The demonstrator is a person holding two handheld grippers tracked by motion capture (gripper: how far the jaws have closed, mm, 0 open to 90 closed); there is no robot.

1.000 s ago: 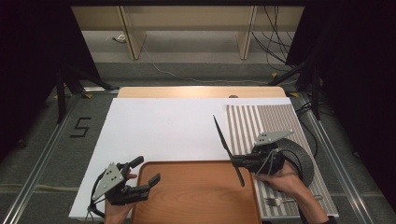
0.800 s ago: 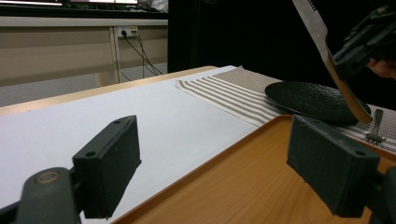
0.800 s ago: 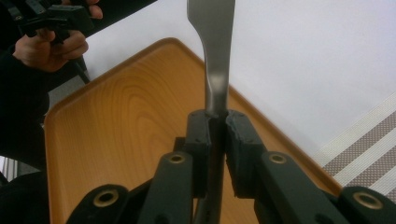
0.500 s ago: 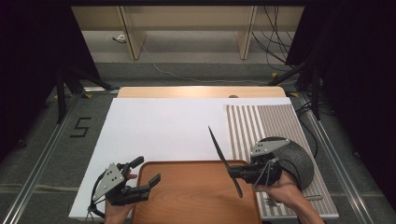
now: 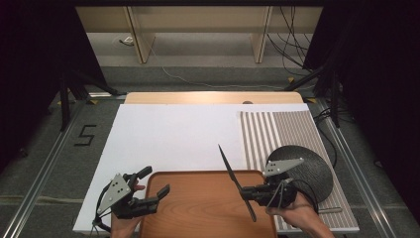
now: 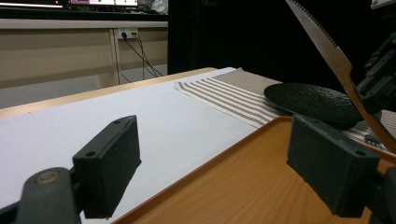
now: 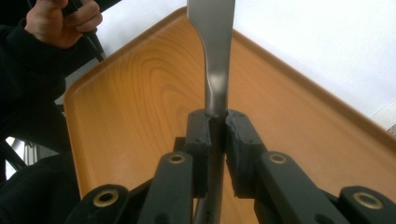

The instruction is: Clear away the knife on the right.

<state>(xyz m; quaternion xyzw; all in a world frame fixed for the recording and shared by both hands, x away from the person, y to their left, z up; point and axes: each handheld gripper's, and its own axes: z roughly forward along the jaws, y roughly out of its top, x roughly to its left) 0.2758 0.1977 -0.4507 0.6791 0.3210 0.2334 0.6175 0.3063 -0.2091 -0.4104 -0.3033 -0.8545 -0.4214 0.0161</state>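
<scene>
Carried leftward off the striped mat [image 5: 277, 131], the knife [image 5: 236, 181] now hangs over the wooden tray [image 5: 208, 208], clenched between the right gripper [image 7: 215, 123] jaws and liable to pivot, while the left gripper [image 5: 151, 188] gapes empty.

You have one legible marking: the numeral "5" [image 5: 85, 135] in black on the grey floor, to the left of the table in the high view. You find no readable text, label or brand on the gripper views' surfaces; the screens at the top of the left gripper view are too blurred to read.
</scene>
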